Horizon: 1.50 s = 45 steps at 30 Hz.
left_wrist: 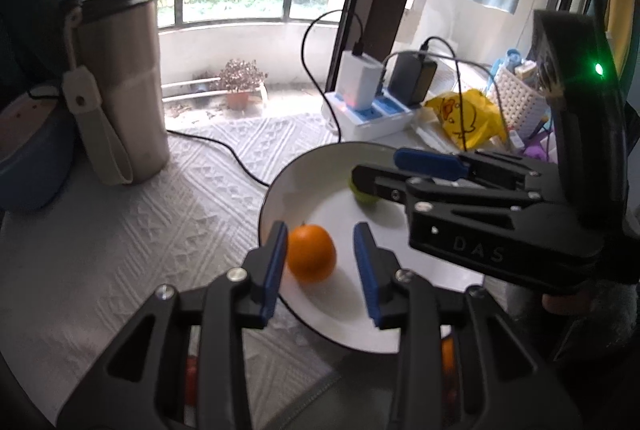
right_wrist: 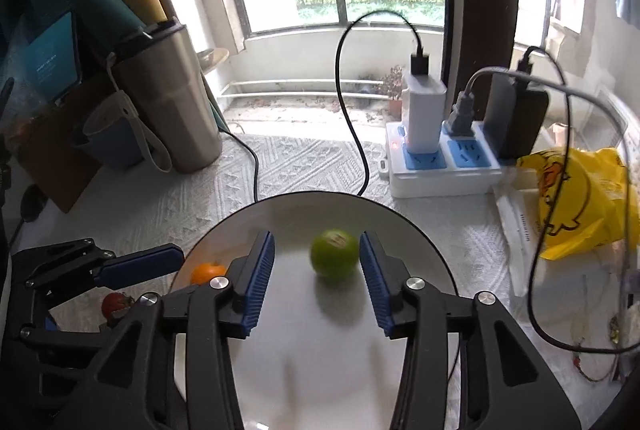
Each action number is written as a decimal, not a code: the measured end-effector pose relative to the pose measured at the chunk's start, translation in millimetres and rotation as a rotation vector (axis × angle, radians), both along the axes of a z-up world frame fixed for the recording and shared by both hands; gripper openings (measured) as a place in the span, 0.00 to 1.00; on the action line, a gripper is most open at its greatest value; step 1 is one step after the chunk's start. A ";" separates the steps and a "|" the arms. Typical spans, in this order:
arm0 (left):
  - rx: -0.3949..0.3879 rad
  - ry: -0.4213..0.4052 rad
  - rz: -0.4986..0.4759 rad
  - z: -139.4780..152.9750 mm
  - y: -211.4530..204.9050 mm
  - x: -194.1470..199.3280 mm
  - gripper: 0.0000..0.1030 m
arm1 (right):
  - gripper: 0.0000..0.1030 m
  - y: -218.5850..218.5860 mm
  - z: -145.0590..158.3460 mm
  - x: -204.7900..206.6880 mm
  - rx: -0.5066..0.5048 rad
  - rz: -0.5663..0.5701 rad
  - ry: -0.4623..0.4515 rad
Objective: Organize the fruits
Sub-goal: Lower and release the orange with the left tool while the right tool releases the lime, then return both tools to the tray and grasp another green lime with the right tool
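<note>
White tablecloth (left_wrist: 168,222) | plate (right_wrist: 400,226): 1 orange (left_wrist: 311,253), 1 lime (right_wrist: 334,252)

In the left wrist view, the right gripper (left_wrist: 374,170) hid most of the green fruit (left_wrist: 362,196); the plate (right_wrist: 400,218) ran off the bottom edge.

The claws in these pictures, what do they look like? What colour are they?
Both are black with blue ridged pads on two fingers and shiny silver bolts. The left claw and the right claw look alike. The left view shows pale letters "DAS" on the right claw's body and a green light glowing on its upright black part. No sleeves show.
</note>
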<state>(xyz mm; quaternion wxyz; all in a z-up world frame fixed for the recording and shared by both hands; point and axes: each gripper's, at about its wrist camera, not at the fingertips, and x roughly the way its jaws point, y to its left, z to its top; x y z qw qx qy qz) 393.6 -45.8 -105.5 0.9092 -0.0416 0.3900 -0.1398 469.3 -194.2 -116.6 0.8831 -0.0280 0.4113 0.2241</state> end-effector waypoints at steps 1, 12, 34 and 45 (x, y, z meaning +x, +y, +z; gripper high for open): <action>-0.001 -0.004 0.005 2.1 1.7 -3.1 0.37 | 0.46 0.0 2.3 -2.8 0.001 0.001 -0.002; -0.014 -0.057 0.043 23.9 17.2 -46.0 0.43 | 0.46 -7.9 32.5 -42.5 0.006 -0.015 -0.042; -0.038 -0.116 0.079 43.5 39.0 -132.7 0.67 | 0.46 -20.2 61.6 -137.4 0.003 -0.016 -0.090; -0.058 -0.075 0.096 25.9 41.5 -158.3 0.69 | 0.46 -22.6 46.5 -177.0 -0.014 0.003 -0.054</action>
